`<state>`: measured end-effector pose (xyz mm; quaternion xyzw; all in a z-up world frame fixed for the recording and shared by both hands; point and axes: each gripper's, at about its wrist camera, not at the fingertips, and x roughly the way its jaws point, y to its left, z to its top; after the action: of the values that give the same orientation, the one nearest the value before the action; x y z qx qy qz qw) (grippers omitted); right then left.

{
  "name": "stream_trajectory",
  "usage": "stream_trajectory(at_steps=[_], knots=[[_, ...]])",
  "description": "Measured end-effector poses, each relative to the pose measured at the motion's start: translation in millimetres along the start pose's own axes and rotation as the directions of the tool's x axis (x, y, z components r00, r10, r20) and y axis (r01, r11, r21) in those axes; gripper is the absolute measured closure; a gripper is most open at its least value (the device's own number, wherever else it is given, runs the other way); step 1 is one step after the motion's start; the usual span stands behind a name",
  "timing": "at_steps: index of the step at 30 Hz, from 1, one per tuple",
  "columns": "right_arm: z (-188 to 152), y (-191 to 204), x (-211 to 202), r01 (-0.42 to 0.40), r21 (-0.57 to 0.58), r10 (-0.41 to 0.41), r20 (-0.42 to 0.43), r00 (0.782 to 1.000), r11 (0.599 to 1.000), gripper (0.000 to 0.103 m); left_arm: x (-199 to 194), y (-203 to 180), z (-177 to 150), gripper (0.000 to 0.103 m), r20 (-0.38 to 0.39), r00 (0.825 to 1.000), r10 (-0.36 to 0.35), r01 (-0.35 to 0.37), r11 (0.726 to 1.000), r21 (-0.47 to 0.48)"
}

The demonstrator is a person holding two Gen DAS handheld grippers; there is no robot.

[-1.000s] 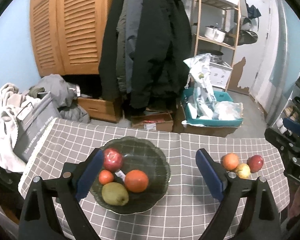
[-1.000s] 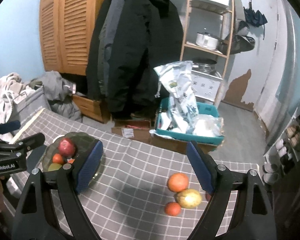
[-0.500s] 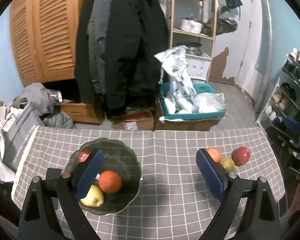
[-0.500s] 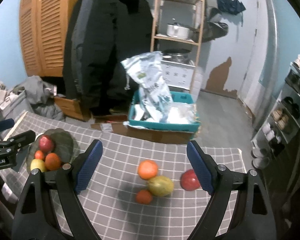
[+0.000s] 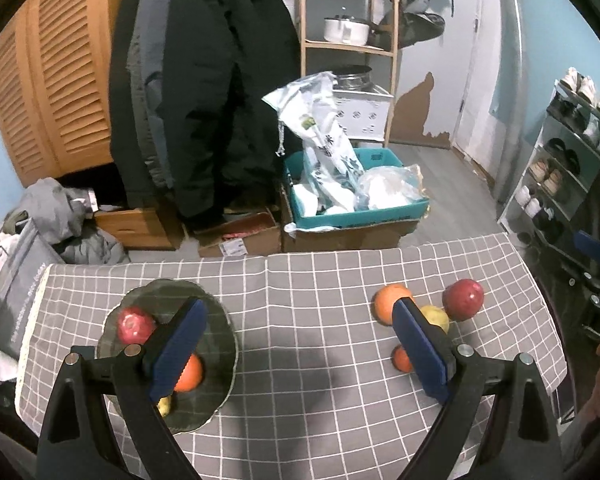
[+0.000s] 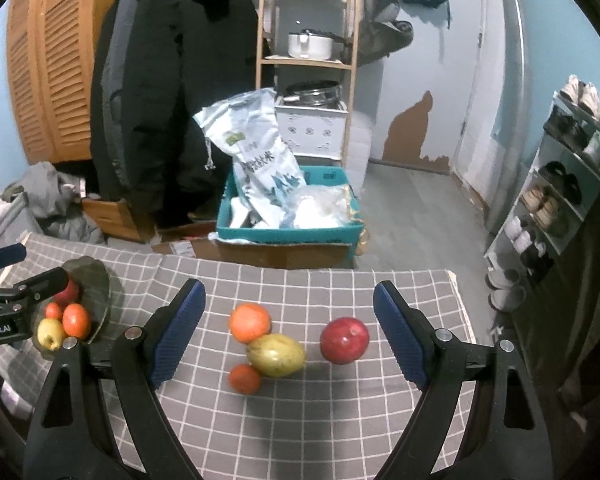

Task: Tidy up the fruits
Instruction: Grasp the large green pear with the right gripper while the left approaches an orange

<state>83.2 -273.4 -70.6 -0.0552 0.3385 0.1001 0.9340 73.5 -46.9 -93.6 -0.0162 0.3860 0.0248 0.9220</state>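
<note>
The desk [image 6: 340,420] has a grey checked cloth. Your right gripper [image 6: 290,334] is wide open, empty, above four fruits [image 6: 275,354] at frame centre. Your left gripper [image 5: 300,346] is open too, over the bowl [image 5: 220,344] at lower left.

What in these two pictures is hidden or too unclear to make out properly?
- Left wrist view: the yellow fruit in the bowl is mostly behind a blue finger.
- Left wrist view: the pear and small orange on the cloth are partly behind the other finger.
- Right wrist view: the bowl's red apple is partly behind the left gripper.
</note>
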Motion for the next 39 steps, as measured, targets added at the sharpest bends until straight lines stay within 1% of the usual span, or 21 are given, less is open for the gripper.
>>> stream_trajectory(at_steps=[5, 11, 17, 22, 27, 32, 39], knots=[[-7.2, -6.1, 17.5, -0.006, 0.010, 0.006, -0.044, 0.999, 1.000, 0.018, 15.0, -10.1, 0.7, 0.008, -0.025, 1.000, -0.005, 0.005, 1.000, 0.014], [-17.1, -12.0, 42.4, -0.008, 0.022, 0.010, -0.105, 0.994, 1.000, 0.018, 38.5, -18.3, -2.3, 0.008, -0.073, 0.997, 0.004, -0.002, 1.000, 0.028], [-29.8, -16.4, 75.5, -0.032, 0.055, 0.041, -0.185, 0.982, 0.998, 0.018, 60.9, -22.5, -8.5, 0.008, -0.110, 0.994, 0.018, -0.014, 0.999, 0.041], [-43.2, -11.1, 106.8, -0.045, 0.055, 0.058, -0.261, 0.964, 0.997, 0.018, 87.3, -22.8, -15.8, 0.008, -0.154, 0.987, 0.037, -0.030, 0.998, 0.046], [-58.7, -1.8, 139.6, -0.065, 0.032, 0.072, -0.344, 0.936, 0.997, 0.018, 115.6, -20.4, -26.1, 0.008, -0.210, 0.977, 0.041, -0.034, 0.999, 0.033], [-68.6, 3.0, 167.2, -0.096, 0.045, 0.106, -0.403, 0.909, 0.994, 0.018, 138.6, -19.0, -33.8, 0.008, -0.244, 0.969, 0.042, -0.038, 0.999, 0.021], [-84.7, 4.2, 196.4, -0.099, 0.042, 0.107, -0.472, 0.875, 0.994, 0.018, 169.2, -12.7, -44.9, 0.008, -0.299, 0.953, 0.050, -0.052, 0.999, 0.001]])
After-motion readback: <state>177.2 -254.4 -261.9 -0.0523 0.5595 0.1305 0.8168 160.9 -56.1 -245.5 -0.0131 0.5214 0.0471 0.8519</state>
